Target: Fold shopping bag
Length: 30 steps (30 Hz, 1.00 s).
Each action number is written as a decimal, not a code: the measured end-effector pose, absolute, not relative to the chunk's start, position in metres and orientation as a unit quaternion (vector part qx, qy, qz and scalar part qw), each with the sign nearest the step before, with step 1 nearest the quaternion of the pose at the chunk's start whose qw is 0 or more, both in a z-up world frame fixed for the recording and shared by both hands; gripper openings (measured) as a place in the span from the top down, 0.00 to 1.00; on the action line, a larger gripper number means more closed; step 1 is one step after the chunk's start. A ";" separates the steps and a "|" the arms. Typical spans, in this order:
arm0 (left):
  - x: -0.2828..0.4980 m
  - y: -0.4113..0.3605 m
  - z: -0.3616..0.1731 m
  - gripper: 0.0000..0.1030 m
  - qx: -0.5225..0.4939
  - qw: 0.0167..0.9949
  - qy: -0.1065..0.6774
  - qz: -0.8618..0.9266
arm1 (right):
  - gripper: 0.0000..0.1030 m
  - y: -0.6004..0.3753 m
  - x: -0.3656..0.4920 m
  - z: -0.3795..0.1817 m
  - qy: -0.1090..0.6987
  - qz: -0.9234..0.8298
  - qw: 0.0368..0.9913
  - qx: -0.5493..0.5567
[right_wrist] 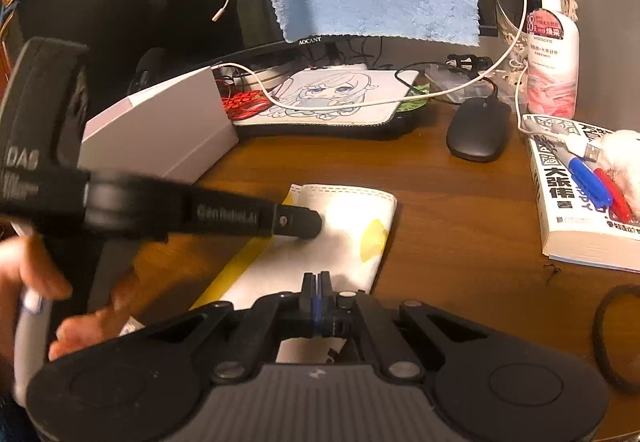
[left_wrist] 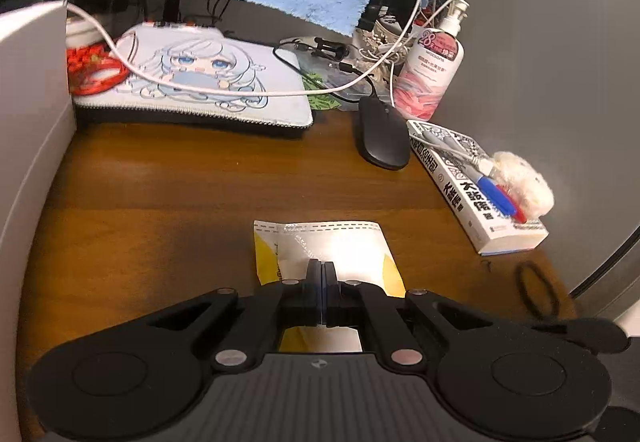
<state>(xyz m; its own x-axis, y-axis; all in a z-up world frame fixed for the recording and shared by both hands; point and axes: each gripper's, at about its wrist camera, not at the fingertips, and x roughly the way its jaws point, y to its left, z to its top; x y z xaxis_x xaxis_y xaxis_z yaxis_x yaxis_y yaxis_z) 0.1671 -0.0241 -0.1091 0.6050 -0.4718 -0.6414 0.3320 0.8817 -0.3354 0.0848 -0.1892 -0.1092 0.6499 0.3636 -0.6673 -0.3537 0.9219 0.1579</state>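
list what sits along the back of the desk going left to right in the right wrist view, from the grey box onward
grey box → red cord → anime mouse pad → black mouse → pink lotion pump bottle

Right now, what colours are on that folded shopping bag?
The shopping bag is white with yellow patches and a dashed stitched edge, clearest in the left wrist view.

folded shopping bag [right_wrist: 344, 238], white with yellow patches, flat on wooden desk [right_wrist: 460, 234]. right gripper [right_wrist: 319, 280] at bag's near edge, fingers pressed together. left gripper [right_wrist: 310, 224] reaches in from left, tip on bag top. hand [right_wrist: 36, 282] at lower left. black mouse [right_wrist: 478, 128] behind; book [right_wrist: 560, 202] right, markers on it.
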 end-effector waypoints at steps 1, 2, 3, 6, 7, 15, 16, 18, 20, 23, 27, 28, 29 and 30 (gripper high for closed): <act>0.169 -0.022 -0.109 0.97 -0.100 0.888 0.387 -0.227 | 1.00 -0.188 0.084 -0.109 0.368 0.200 0.908 0.006; 0.170 -0.021 -0.110 0.97 -0.106 0.886 0.389 -0.229 | 1.00 -0.187 0.083 -0.110 0.367 0.202 0.908 0.005; 0.170 -0.020 -0.110 0.97 -0.108 0.885 0.390 -0.230 | 1.00 -0.185 0.082 -0.110 0.366 0.205 0.908 0.005; 0.168 -0.023 -0.109 0.97 -0.103 0.887 0.388 -0.228 | 0.91 -0.182 0.080 -0.110 0.363 0.212 0.907 0.002; 0.167 -0.024 -0.109 0.97 -0.100 0.888 0.387 -0.227 | 0.91 -0.180 0.079 -0.111 0.362 0.214 0.907 0.002; 0.168 -0.023 -0.109 0.97 -0.092 0.888 0.385 -0.232 | 0.92 -0.170 0.072 -0.112 0.354 0.233 0.906 -0.005; 0.168 -0.023 -0.109 0.97 -0.092 0.888 0.385 -0.233 | 0.92 -0.168 0.066 -0.110 0.354 0.232 0.906 -0.007; 0.167 -0.023 -0.109 0.97 -0.089 0.889 0.383 -0.234 | 0.92 -0.171 0.058 -0.111 0.352 0.231 0.907 -0.009; 0.166 -0.026 -0.109 0.97 -0.078 0.892 0.379 -0.233 | 0.92 -0.175 0.054 -0.110 0.351 0.233 0.907 -0.002; 0.161 -0.030 -0.108 0.97 -0.056 0.898 0.371 -0.232 | 0.91 -0.192 0.055 -0.107 0.358 0.245 0.899 0.055; 0.153 -0.027 -0.110 0.97 -0.043 0.898 0.363 -0.244 | 0.90 -0.238 0.062 -0.106 0.377 0.268 0.859 0.221; 0.151 -0.025 -0.110 0.97 -0.046 0.897 0.365 -0.247 | 0.88 -0.248 0.063 -0.109 0.379 0.263 0.852 0.248; 0.149 -0.023 -0.110 0.97 -0.050 0.895 0.366 -0.251 | 0.83 -0.259 0.064 -0.113 0.380 0.258 0.845 0.274; 0.147 -0.021 -0.111 0.97 -0.054 0.893 0.367 -0.255 | 0.79 -0.270 0.065 -0.116 0.382 0.252 0.837 0.301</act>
<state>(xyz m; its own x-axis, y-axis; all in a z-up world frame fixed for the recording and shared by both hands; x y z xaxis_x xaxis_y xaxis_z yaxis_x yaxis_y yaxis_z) 0.1475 -0.0214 -0.1106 0.5995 -0.4953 -0.6287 0.4165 0.8638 -0.2835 0.0653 -0.2698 -0.1159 0.5815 0.6515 -0.4873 -0.1926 0.6922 0.6956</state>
